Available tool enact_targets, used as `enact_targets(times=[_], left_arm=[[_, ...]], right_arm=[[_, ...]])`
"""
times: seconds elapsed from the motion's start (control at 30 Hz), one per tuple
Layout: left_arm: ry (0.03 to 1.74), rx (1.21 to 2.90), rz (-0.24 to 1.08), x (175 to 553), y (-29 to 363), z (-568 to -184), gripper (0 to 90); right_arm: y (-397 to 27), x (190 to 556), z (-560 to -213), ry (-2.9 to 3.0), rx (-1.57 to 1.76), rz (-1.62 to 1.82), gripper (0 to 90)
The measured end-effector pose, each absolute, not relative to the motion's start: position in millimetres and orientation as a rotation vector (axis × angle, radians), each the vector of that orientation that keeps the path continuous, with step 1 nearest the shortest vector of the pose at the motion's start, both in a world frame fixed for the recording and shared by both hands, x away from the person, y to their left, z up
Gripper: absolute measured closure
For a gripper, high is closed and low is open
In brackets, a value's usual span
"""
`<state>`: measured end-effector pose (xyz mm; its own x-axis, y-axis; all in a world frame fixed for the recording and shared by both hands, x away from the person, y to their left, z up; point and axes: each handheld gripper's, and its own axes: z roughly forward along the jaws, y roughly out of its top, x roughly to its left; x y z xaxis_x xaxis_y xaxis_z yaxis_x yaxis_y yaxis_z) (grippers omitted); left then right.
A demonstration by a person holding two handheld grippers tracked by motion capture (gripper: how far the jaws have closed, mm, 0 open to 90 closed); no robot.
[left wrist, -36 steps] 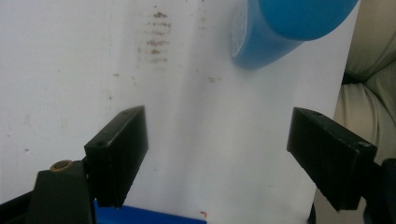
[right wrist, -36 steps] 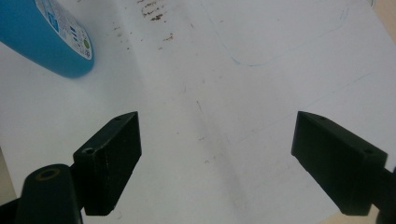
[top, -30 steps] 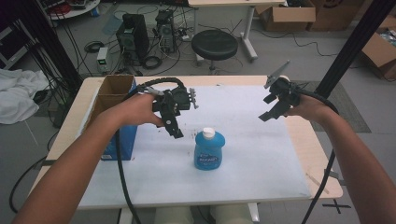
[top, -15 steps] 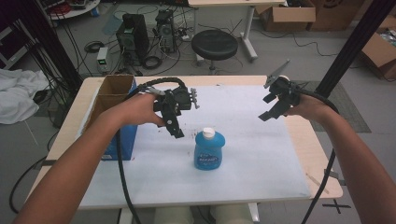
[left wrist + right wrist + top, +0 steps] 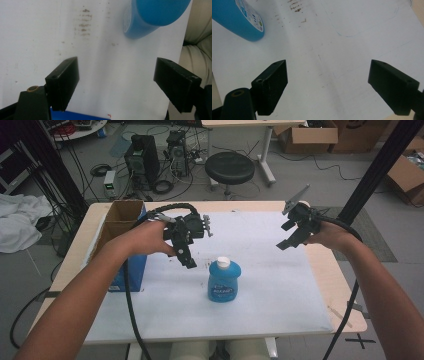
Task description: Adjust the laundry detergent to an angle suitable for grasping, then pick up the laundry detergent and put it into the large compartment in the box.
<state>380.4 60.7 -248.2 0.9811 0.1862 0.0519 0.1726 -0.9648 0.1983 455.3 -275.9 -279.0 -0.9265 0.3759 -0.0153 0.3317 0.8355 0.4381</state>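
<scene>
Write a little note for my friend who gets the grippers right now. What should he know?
Left gripper: open, holding nothing, raised just left of the blue bottle.
Right gripper: open, holding nothing, raised over the right side of the white mat.
The bottle stands upright mid-mat with its white cap on. An open cardboard box sits at the table's left edge.
Done: nothing gripped yet.
Left: probably close in on the bottle; the left gripper is nearer.
</scene>
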Motion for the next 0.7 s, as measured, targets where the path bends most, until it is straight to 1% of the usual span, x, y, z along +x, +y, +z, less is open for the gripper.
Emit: enact_targets(times=[0.37, 0.7], left_arm=[[0.271, 2.93, 0.111, 377, 60, -246, 21.1], [0.218, 2.931, 0.113, 369, 47, -235, 19.9]], right_arm=[[-275, 454, -279, 2.914, 0.55, 0.673, 15.6], [-274, 453, -281, 2.924, 0.541, 0.675, 15.7]])
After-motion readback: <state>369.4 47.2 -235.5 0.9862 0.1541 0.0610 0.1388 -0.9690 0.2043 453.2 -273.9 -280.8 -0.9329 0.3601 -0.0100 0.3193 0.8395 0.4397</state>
